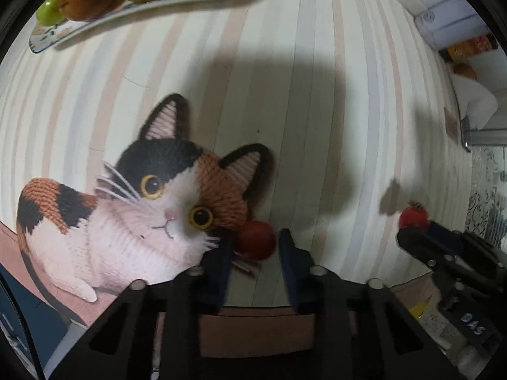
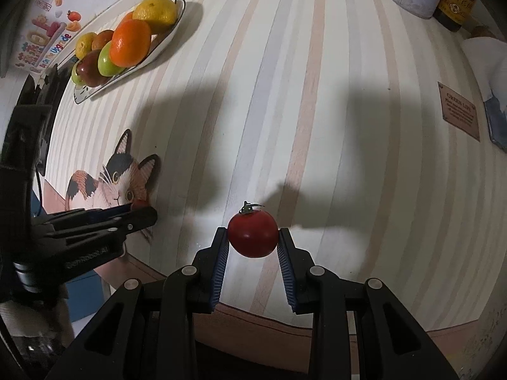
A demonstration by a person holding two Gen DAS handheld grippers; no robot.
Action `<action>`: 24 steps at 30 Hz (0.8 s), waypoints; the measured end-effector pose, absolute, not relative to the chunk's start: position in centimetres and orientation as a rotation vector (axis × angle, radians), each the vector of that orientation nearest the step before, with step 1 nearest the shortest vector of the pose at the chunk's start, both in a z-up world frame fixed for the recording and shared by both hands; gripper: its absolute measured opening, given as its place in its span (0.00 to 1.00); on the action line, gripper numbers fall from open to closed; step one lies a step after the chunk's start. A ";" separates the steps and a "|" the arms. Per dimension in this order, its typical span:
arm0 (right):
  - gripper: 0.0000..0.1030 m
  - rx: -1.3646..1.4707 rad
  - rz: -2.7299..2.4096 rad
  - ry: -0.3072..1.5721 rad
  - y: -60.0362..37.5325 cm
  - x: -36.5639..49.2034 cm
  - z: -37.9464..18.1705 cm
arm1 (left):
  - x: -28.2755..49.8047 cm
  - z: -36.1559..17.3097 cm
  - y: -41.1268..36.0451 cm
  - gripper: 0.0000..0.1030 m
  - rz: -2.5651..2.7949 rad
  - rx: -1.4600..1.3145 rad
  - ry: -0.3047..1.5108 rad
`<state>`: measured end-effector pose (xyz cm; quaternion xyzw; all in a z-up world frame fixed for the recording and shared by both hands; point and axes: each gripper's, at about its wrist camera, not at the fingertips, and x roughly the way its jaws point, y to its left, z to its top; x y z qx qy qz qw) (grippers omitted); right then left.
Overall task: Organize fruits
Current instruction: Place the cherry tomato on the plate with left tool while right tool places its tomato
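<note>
Right tool [image 2: 253, 236]: pointing down at the table, blue ribbed pads pressed on both sides of a round red tomato with a green stalk [image 2: 252, 237]; firmly closed on it.
Left tool [image 1: 253, 243]: blurred, closed down around a small dark-red round fruit [image 1: 256, 243] that sits between its fingers, at the right ear of the printed calico cat picture [image 1: 152, 209].
Striped pale table [image 2: 317, 110]: carries everything.
White oval plate [image 2: 164, 42]: well beyond the cat picture, heaped with an orange, yellow citrus, green and dark-red fruits.
Held tomato: right of the cat picture, well apart.
</note>
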<state>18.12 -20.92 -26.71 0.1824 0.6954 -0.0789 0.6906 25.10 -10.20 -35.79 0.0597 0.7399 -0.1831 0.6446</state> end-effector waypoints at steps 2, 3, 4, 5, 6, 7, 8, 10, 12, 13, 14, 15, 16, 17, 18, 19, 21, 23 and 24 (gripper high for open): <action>0.33 0.398 -0.178 1.548 -20.7 18.3 -26.2 | 25.1 -35.7 -10.2 0.22 -0.424 0.138 1.673; 0.33 0.398 -0.174 1.540 -20.7 18.6 -25.8 | 25.2 -35.7 -10.1 0.22 -0.424 0.128 1.671; 0.33 0.397 -0.172 1.536 -20.4 18.8 -25.7 | 25.4 -35.5 -9.9 0.22 -0.421 0.121 1.665; 0.33 0.395 -0.166 1.524 -20.2 19.3 -25.2 | 25.8 -35.0 -9.6 0.22 -0.418 0.112 1.651; 0.33 0.395 -0.160 1.512 -20.0 19.6 -24.8 | 26.2 -34.4 -9.1 0.22 -0.415 0.102 1.636; 0.33 0.394 -0.149 1.498 -19.8 20.1 -24.3 | 26.8 -33.6 -8.4 0.22 -0.407 0.083 1.614; 0.33 0.394 -0.138 1.479 -19.5 20.7 -23.9 | 27.5 -32.7 -7.8 0.22 -0.399 0.064 1.599; 0.33 0.401 -0.104 1.437 -18.7 22.2 -23.2 | 29.0 -30.8 -6.0 0.22 -0.377 0.015 1.556; 0.33 0.417 -0.058 1.400 -17.5 24.4 -22.8 | 30.8 -28.7 -3.8 0.22 -0.346 -0.038 1.510; 0.33 0.420 -0.030 1.382 -16.5 25.7 -22.8 | 31.7 -27.7 -2.7 0.22 -0.331 -0.060 1.487; 0.33 0.424 -0.006 1.367 -15.5 27.0 -22.9 | 32.8 -26.8 -1.6 0.22 -0.310 -0.078 1.464; 0.33 0.437 0.021 1.355 -14.6 28.2 -23.0 | 34.1 -26.0 -0.2 0.22 -0.291 -0.099 1.443; 0.33 0.448 0.038 1.348 -14.0 29.1 -23.2 | 35.0 -25.7 0.9 0.22 -0.276 -0.114 1.431; 0.33 0.465 0.070 1.337 -12.8 30.7 -23.6 | 36.1 -25.3 2.1 0.22 -0.256 -0.133 1.419; 0.33 0.471 0.091 1.329 -11.6 31.9 -23.9 | 37.1 -25.2 3.1 0.22 -0.242 -0.151 1.415; 0.33 0.470 0.106 1.323 -10.5 33.2 -24.2 | 38.5 -25.3 4.2 0.22 -0.230 -0.180 1.417; 0.33 0.469 0.125 1.316 -9.0 35.2 -25.1 | 40.2 -25.2 4.9 0.22 -0.208 -0.207 1.426; 0.33 0.468 0.128 1.324 -7.5 37.3 -26.5 | 41.7 -26.3 5.9 0.22 -0.199 -0.233 1.447; 0.33 0.465 0.130 1.330 -7.0 38.0 -27.2 | 42.2 -27.0 6.7 0.22 -0.195 -0.244 1.458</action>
